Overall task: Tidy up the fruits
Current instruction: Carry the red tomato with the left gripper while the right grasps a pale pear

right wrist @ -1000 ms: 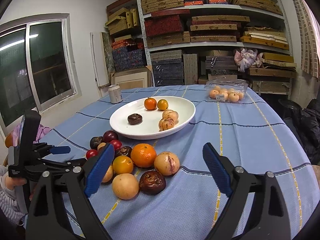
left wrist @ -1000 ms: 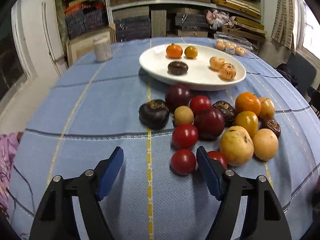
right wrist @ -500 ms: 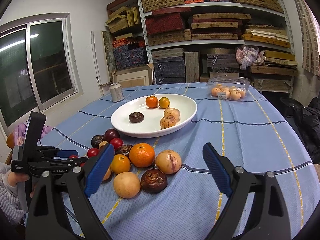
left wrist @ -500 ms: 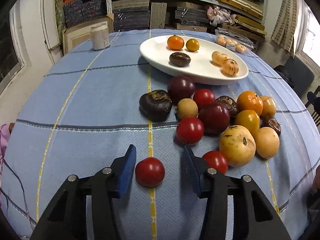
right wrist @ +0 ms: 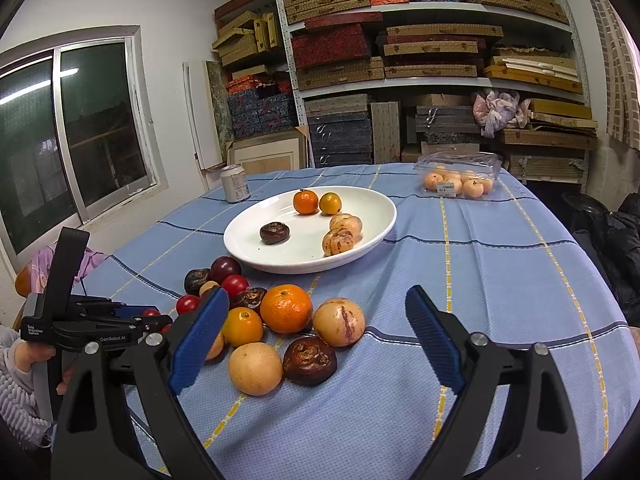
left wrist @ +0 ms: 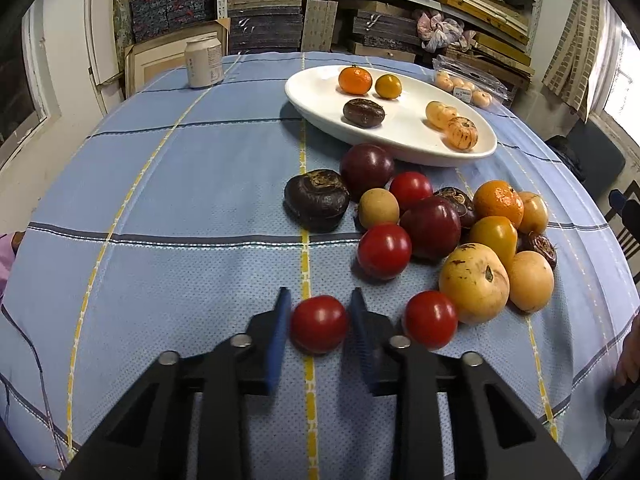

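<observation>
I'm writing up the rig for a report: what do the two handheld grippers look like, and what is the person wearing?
Both the left gripper and the right gripper have black angular plastic frames with silver pivot bolts and blue ribbed pads on the fingers. The left one carries white lettering on its side and a tall black block on top. The sleeve is fuzzy and lilac-grey.

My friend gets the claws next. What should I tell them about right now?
Left claw: shut on a red tomato, which is low over the blue tablecloth; whether it is lifted can't be told.
Right claw: open, holding nothing, near the fruit pile.
Done: five fruits are already on the white plate.
Left: this tomato goes somewhere next, probably the plate, then sort the rest of the pile.
The clear box of fruit sits behind the plate.
</observation>
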`<state>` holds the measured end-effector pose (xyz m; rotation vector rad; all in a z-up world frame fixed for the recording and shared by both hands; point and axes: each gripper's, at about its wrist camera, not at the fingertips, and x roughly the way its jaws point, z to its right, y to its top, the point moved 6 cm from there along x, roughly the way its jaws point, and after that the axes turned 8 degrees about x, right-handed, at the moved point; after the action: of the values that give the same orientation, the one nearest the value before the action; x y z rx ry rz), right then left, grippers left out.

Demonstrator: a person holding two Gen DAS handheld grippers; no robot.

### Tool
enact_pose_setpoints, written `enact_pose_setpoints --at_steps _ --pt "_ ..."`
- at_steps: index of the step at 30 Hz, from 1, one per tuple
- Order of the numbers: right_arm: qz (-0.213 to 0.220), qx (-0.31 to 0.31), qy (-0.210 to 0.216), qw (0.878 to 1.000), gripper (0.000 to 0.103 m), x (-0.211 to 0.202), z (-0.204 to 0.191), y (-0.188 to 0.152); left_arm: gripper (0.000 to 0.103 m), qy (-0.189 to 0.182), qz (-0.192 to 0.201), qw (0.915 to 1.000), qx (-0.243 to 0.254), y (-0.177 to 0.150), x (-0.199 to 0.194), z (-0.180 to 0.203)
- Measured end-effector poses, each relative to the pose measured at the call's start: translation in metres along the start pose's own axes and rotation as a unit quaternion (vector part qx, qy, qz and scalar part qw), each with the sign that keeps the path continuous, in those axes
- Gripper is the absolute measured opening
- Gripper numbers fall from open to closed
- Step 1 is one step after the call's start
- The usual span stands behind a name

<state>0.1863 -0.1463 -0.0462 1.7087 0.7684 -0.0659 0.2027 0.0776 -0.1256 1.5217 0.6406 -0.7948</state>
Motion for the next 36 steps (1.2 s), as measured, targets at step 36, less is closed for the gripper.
enact_pose_setpoints --at_steps 36 --pt "-0.187 0.015 -0.050 0.981 0.048 0.097 0.024 -0.022 0.026 -0.017 0.057 0.9982 -0.011 0.016 -0.011 0.001"
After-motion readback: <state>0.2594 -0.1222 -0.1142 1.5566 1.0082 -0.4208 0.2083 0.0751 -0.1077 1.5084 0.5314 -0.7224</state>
